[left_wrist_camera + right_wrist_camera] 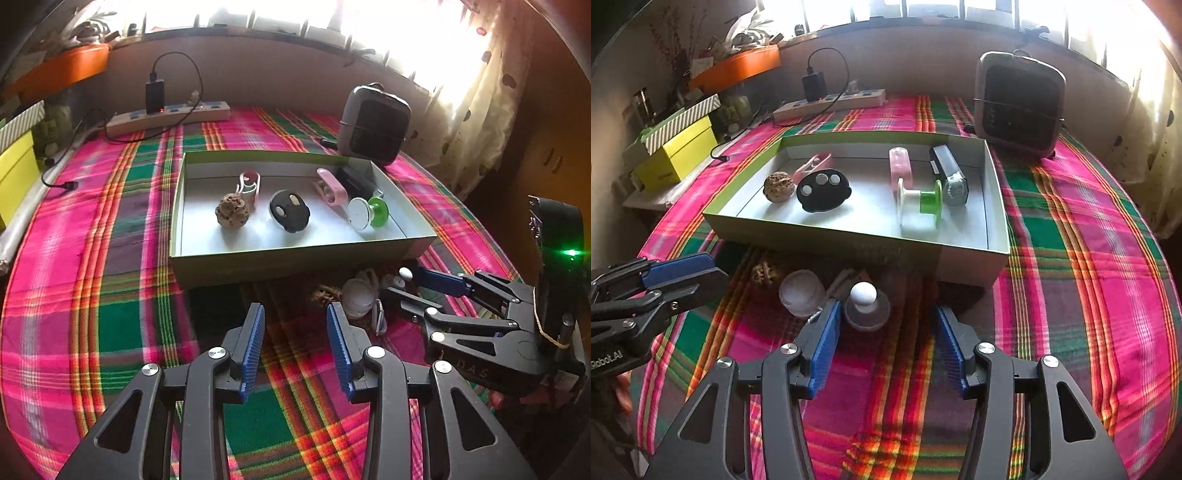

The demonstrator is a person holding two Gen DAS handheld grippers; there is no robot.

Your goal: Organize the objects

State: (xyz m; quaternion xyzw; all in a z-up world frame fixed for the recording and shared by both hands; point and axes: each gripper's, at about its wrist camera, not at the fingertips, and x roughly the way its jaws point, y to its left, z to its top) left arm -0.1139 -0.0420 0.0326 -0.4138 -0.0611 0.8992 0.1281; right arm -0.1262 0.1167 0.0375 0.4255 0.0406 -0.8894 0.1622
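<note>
An open shallow box (277,269) (849,240) sits on the plaid cloth. It holds a brown walnut-like ball (232,213), a black oval remote (289,211), a red clip (249,184), a pink piece (332,186), a white-and-green spool (369,212) and a dark device (947,177). In front of the box lie another brown ball (764,275), a cloudy round jar (802,293) and a white knob in a clear cup (866,301). My right gripper (886,310) is open, its left finger beside that cup. My left gripper (295,314) is open over bare cloth, left of the jar.
A power strip (168,116) with a plugged charger lies at the back. A grey fan heater (1019,103) stands behind the box's right corner. Yellow and striped boxes (677,155) sit off the left edge, and a curtain (480,110) hangs at the right.
</note>
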